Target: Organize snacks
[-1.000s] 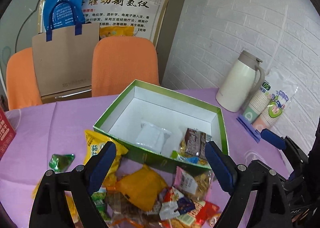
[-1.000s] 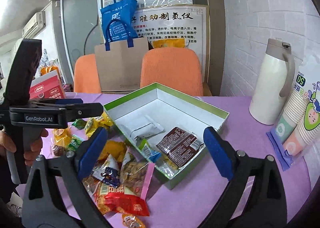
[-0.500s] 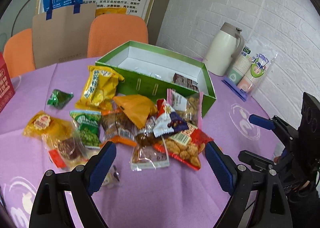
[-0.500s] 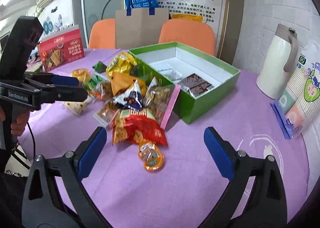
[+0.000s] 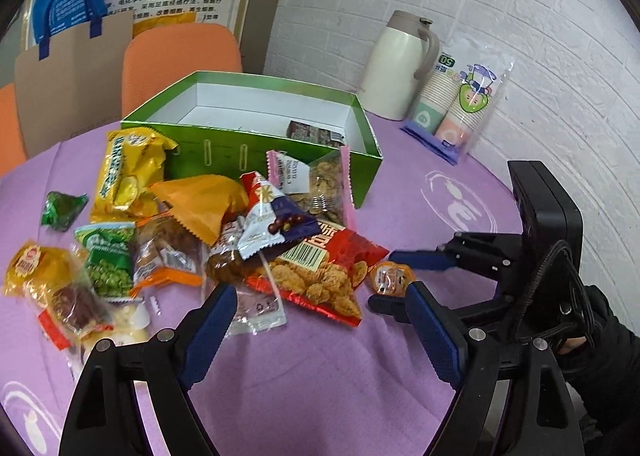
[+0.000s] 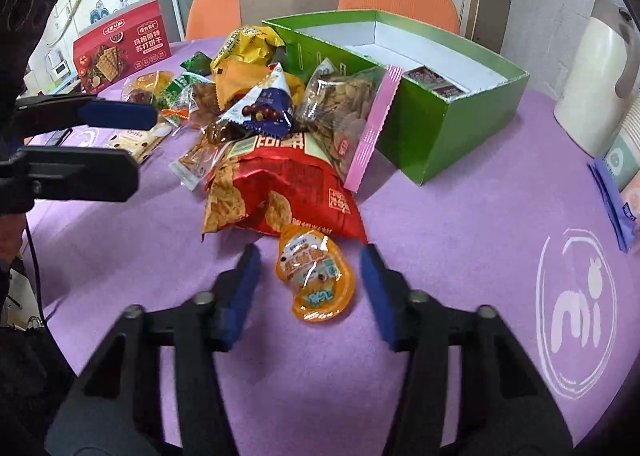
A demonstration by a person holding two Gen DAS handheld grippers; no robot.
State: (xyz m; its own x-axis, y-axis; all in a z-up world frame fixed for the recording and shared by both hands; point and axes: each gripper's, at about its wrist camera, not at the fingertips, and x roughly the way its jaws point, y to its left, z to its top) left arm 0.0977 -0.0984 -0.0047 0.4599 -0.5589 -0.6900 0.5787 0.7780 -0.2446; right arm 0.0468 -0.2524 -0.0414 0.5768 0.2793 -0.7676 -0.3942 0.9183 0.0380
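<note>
Nearby, red chip bag [image 6: 280,184] crowds orange jelly cup [image 6: 316,276], green box [image 6: 440,128] behind.

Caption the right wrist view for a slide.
Open right gripper straddles an orange jelly cup beside the snack pile.

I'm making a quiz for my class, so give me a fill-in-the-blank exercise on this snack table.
1. The right claw is open around a small ____ jelly cup.
2. The snack box is ____ outside and white inside.
3. The tablecloth is ____.
4. The cream thermos jug stands beside a sleeve of paper ____.

Missing words: orange; green; purple; cups
</note>
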